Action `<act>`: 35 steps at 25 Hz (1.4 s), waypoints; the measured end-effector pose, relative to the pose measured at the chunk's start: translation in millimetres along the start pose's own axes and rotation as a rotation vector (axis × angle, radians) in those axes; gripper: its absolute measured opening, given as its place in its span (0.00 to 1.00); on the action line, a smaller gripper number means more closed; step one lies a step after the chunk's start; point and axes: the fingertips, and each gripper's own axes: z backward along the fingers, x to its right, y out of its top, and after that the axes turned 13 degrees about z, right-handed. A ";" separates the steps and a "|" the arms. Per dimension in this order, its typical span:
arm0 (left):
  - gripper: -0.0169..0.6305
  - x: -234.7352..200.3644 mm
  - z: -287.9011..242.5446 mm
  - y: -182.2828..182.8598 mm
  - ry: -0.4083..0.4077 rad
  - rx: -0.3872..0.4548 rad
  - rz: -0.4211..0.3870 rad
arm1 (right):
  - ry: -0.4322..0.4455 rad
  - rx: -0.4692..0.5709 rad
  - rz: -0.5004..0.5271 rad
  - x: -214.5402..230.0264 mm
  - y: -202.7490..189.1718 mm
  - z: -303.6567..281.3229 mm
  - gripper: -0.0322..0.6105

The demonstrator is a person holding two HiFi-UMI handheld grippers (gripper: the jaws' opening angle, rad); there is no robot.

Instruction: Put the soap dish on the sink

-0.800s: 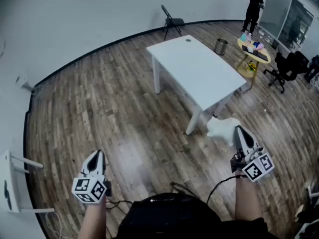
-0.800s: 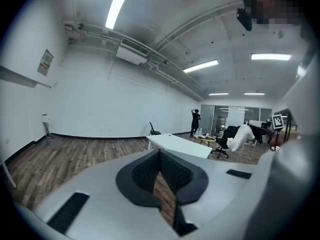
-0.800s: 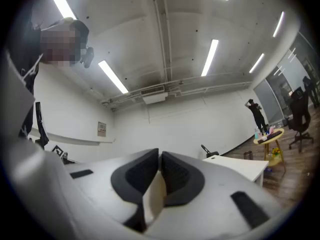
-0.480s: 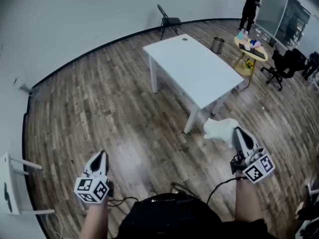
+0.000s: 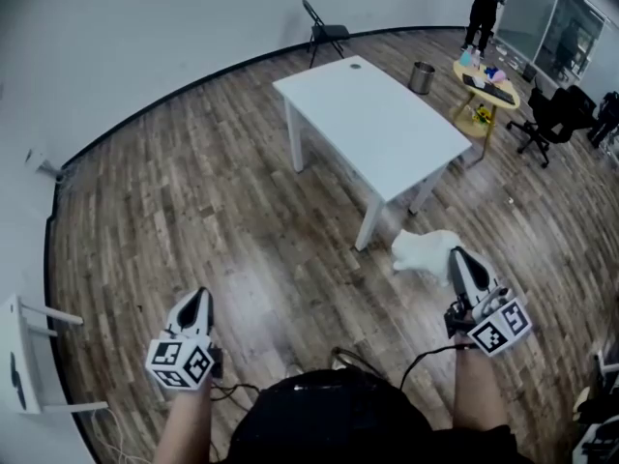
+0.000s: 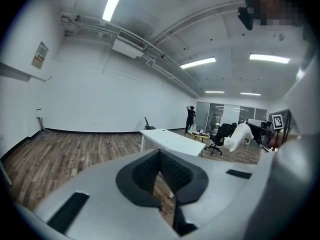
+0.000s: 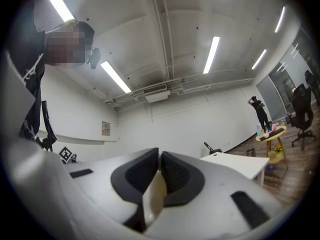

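Observation:
A white soap dish (image 5: 424, 249) sticks out ahead of my right gripper (image 5: 460, 262), which is shut on it, at the lower right of the head view. In the right gripper view its cream edge (image 7: 154, 194) sits pinched between the black pads (image 7: 177, 171). The left gripper view shows the same dish (image 6: 239, 136) raised at the right. My left gripper (image 5: 193, 305) hangs at the lower left over the wood floor, jaws shut with nothing between them (image 6: 160, 156). No sink is in view.
A white table (image 5: 377, 129) stands ahead. Behind it are a folding chair (image 5: 324, 32), a metal bin (image 5: 421, 77), a round yellow table (image 5: 488, 90) with several items, office chairs (image 5: 551, 119) and a standing person (image 5: 484, 8). A white frame (image 5: 19, 356) is at the left edge.
The table and far room have slid slightly up and left in the head view. Both grippers keep the same pose, and the right one still holds the dish.

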 end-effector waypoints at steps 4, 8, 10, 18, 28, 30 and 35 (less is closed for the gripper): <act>0.01 13.3 -4.9 2.1 -0.003 0.009 -0.008 | -0.006 -0.004 0.005 9.1 -2.0 6.8 0.09; 0.01 22.3 -12.9 6.9 0.005 0.020 -0.008 | 0.007 -0.010 0.003 19.0 -11.2 -0.2 0.09; 0.01 28.1 -13.1 7.3 0.018 0.029 -0.011 | 0.023 -0.010 -0.005 24.8 -14.1 -1.0 0.09; 0.01 66.5 -32.1 -9.8 0.048 0.035 -0.015 | 0.069 -0.016 0.014 57.6 -20.8 12.2 0.09; 0.01 51.3 -38.1 -25.1 0.080 -0.017 -0.019 | 0.092 -0.036 -0.028 65.6 -39.5 -21.4 0.09; 0.01 44.4 -43.4 -24.1 0.083 -0.016 -0.009 | 0.100 -0.036 -0.021 64.5 -40.1 -29.8 0.09; 0.01 26.8 -70.0 -14.8 0.068 -0.013 -0.002 | 0.095 -0.035 -0.001 68.0 -38.4 -55.2 0.09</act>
